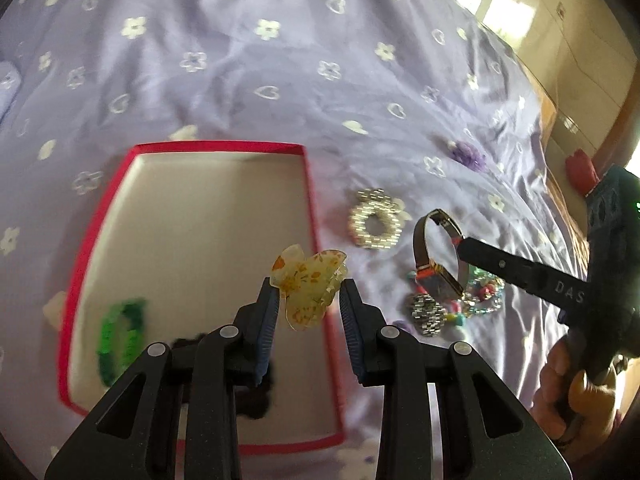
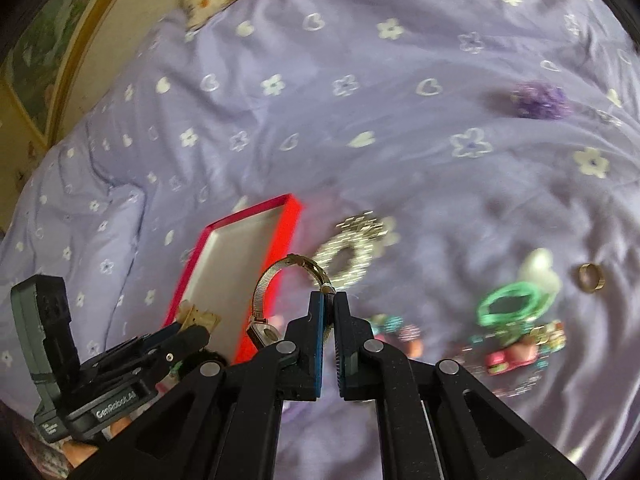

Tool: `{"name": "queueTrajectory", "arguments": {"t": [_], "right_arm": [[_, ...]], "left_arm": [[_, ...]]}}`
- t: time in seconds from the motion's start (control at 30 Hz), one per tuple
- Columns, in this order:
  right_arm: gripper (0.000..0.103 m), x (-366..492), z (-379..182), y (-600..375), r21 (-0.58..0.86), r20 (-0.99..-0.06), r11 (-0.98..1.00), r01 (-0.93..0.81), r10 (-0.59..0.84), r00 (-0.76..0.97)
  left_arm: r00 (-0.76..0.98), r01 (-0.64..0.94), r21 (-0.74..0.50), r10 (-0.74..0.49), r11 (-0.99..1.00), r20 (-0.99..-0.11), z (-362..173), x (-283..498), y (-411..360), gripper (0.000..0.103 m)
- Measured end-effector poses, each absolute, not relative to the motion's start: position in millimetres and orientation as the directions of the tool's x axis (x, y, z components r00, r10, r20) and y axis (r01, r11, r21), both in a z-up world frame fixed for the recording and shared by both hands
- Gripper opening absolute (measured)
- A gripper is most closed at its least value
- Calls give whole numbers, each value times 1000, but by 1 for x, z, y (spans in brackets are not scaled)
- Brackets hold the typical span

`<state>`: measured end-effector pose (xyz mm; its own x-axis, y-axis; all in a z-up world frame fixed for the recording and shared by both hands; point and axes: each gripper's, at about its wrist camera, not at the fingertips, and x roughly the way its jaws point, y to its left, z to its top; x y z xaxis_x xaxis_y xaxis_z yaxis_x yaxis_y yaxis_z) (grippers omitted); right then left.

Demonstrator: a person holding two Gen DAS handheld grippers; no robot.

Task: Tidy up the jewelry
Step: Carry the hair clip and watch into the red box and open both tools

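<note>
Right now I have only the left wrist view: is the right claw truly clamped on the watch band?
Observer: Yes. The right claw is shut on the watch by its band, with a pad pressing on each side.
Reviewer: Any loose pieces beyond my frame?
Observer: A gold ring lies alone on the bedspread.
Reviewer: Anything else?
Observer: Green hair ties lie beside the beaded bracelets.

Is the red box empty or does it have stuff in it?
Not empty. The shallow red box already holds a green beaded bracelet and something dark.
</note>
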<state>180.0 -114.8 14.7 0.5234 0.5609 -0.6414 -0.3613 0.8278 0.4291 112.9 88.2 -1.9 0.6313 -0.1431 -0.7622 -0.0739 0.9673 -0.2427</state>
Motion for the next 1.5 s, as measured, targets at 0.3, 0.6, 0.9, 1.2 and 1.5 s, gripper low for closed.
{"name": "queueTrajectory", "arguments": {"t": [0.3, 0.6, 0.9, 1.2, 1.5], "right_arm": [[4, 171, 14, -61, 426, -648, 795, -432, 601, 467], [4, 177, 6, -25, 423, -665, 780, -461, 612, 428], [4, 199, -12, 9, 405, -703, 786, -468, 594, 390], [5, 219, -33, 35, 363, -755, 801, -476, 553, 353], [4, 223, -41, 50, 295, -795, 813, -502, 501, 343]], "left_arm": [[640, -153, -238, -88, 959, -763, -4, 98, 131, 29], [635, -203, -233, -54, 951, -771, -13, 98, 162, 29], [607, -232, -205, -23, 951, -794, -29, 118, 184, 29], [550, -247, -167, -4, 954, -835, -53, 141, 198, 29], [510, -249, -109, 35, 962, -859, -65, 149, 196, 29]]}}
